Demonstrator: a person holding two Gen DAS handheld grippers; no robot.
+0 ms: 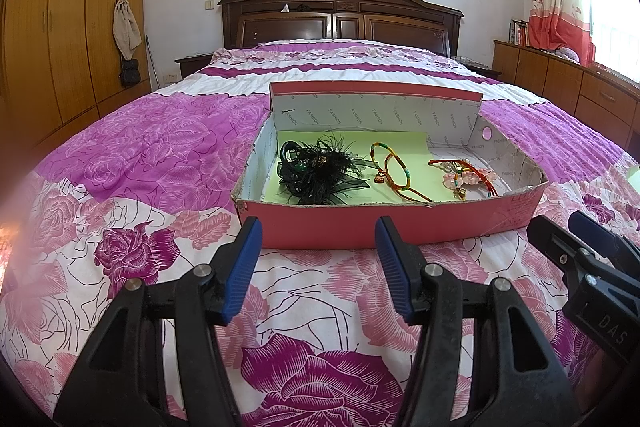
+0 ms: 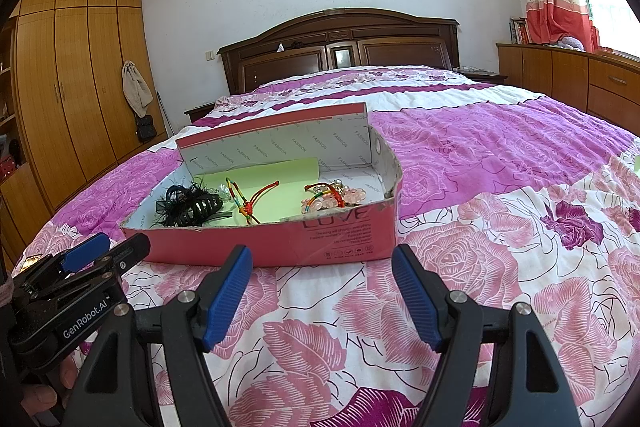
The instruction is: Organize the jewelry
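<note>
Surface: soft floral bedspread; unsteady base.
Box: pink shoebox just ahead; feathered hair clip, cord bracelets, pink beaded bracelet inside, near each other.
Left gripper: partly open, empty.
Right gripper: wider, empty.
Approach: over front wall; one piece only; avoid snagging cords.

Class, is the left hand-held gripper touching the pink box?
Apart. In the left wrist view the left hand-held gripper hangs open, with bedspread showing between its fingertips and the pink box.
</note>
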